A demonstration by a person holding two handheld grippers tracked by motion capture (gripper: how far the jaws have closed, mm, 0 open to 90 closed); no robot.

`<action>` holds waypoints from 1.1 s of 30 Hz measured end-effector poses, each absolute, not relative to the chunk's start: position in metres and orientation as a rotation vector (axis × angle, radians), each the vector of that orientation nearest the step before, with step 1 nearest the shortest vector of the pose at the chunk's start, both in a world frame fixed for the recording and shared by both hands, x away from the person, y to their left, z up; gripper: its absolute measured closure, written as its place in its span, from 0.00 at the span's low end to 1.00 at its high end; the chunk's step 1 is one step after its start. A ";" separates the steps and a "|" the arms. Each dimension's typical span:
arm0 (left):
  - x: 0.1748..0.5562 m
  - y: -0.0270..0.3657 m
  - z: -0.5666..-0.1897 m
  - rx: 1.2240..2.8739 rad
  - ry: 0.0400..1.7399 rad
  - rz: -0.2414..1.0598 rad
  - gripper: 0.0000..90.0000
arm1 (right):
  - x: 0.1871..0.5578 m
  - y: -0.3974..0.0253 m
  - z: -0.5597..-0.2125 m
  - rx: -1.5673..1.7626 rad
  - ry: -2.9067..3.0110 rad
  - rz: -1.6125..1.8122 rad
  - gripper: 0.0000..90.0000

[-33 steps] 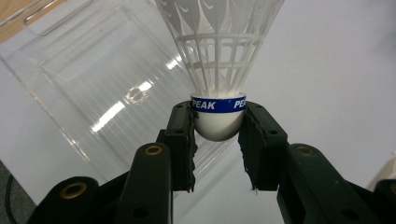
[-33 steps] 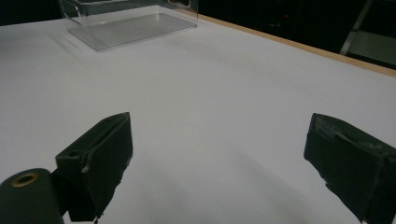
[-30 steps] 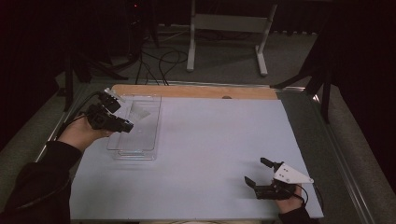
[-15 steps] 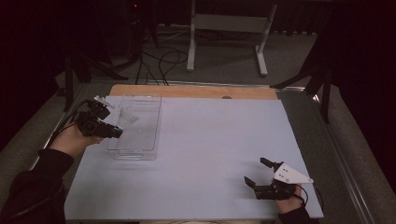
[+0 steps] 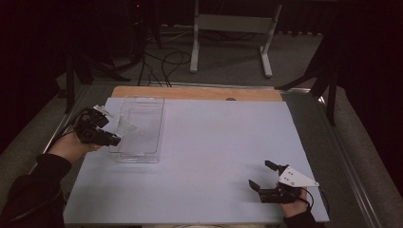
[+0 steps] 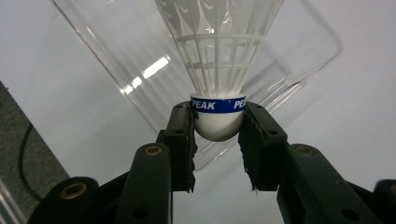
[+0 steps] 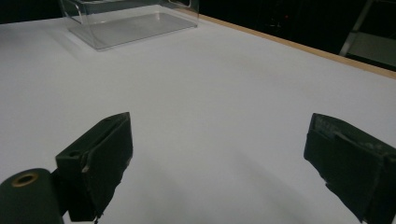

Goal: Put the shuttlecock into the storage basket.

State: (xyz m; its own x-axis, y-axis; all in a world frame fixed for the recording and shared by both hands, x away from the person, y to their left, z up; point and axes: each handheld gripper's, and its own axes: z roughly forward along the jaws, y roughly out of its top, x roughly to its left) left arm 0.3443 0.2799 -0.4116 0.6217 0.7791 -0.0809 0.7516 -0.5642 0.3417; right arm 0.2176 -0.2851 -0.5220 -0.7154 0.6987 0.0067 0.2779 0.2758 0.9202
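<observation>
The left tool [image 6: 217, 133] is gripping one white plastic shuttlecock with a blue band [image 6: 218, 100] by its cork, having drawn it back from over the single clear plastic tray [image 5: 142, 124] to its left rim, so removal looks underway. The right tool [image 5: 266, 180] is resting open on the table [image 5: 214, 142].

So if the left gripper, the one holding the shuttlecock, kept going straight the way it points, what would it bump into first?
Probably the clear plastic tray. The left gripper points at it, and the shuttlecock it holds leads the way, so the feather skirt would likely touch the tray first. How far apart they are is hard to judge.
</observation>
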 end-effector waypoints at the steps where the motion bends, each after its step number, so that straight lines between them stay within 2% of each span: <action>1: 0.345 0.280 -0.413 2.510 1.224 0.112 0.74 | 0.218 -0.285 -0.522 0.881 2.151 1.428 0.09; 9: 0.352 0.282 -0.426 2.514 1.222 0.052 0.74 | 0.218 -0.285 -0.522 0.879 2.150 1.432 0.09; 15: 0.356 0.282 -0.432 2.541 1.211 0.057 0.74 | 0.217 -0.286 -0.521 0.882 2.149 1.433 0.09; 33: 0.364 0.273 -0.438 2.740 1.148 0.039 0.74 | 0.217 -0.286 -0.521 0.881 2.148 1.433 0.11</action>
State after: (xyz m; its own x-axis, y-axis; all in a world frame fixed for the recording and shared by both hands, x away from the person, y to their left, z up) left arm 0.3638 0.2732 -0.4376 0.7031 0.7099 -0.0413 0.7054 -0.6890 0.1664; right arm 0.2170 -0.2860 -0.5213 -0.7162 0.6979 0.0085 0.2761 0.2721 0.9218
